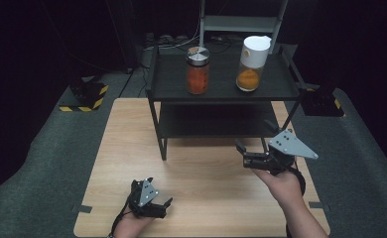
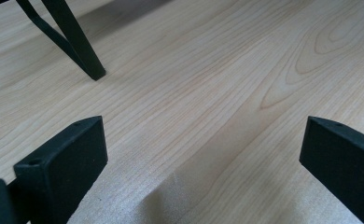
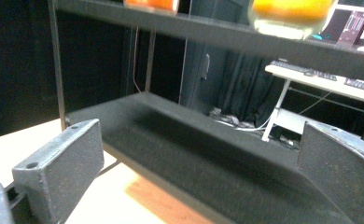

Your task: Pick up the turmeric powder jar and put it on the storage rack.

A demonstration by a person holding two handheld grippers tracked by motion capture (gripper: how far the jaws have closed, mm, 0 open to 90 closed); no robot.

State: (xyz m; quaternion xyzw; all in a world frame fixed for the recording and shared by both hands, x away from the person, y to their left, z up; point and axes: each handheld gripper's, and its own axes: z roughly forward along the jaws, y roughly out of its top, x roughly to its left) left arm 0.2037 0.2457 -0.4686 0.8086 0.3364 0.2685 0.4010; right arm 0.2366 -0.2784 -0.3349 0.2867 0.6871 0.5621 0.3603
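A black two-tier shelf (image 1: 276,91) stands at the far half of the wooden table (image 1: 201,183). Its top tier carries a silver-lidded jar (image 1: 198,72) of red-orange contents and a taller white-lidded clear jar (image 1: 251,64) with orange contents. My right gripper (image 1: 255,136) is open and empty, raised in front of the shelf's right side and facing the lower tier (image 3: 194,144). In the right gripper view (image 3: 201,140) the clear jar's base (image 3: 290,14) sits above on the top tier. My left gripper (image 1: 159,191) rests low near the table's front edge, open (image 2: 203,135) over bare wood.
The shelf's front left leg (image 2: 84,56) stands on the table ahead of the left gripper. Grey mats (image 1: 42,148) lie around the table. A desk with keyboards (image 3: 320,77) shows far behind the shelf. A yellow-black striped base (image 1: 85,96) sits at the back left.
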